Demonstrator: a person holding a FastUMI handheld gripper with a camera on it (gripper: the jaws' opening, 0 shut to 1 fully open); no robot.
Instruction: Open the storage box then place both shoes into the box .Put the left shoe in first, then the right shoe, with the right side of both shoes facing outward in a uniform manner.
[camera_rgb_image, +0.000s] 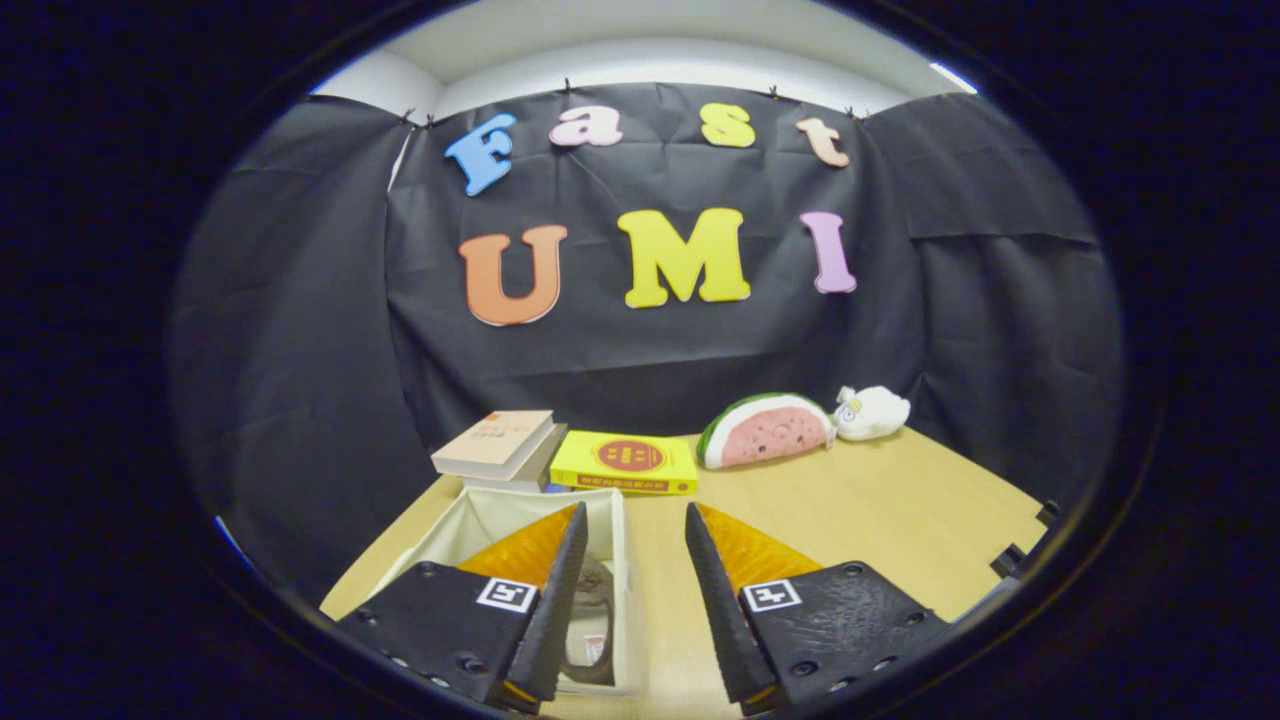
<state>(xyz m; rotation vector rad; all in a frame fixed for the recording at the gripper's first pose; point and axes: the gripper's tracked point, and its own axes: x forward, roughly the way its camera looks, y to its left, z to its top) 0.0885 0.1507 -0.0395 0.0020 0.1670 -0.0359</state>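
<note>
Two tongs (635, 530) fingers apart, empty, above storage box (480, 515).

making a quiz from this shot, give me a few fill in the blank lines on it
1. The gripper fingers are ____, with nothing between them.
2. The storage box has a ____ lying inside.
3. The watermelon plush sits next to a ____ plush toy.
4. The yellow book lies beside a stack of ____.

Missing words: open; shoe; white; books

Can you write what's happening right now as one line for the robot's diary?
gripper: open, holding nothing | storage box: open, under left finger | shoe: inside box | books, plush toys: beyond fingers on table
</note>
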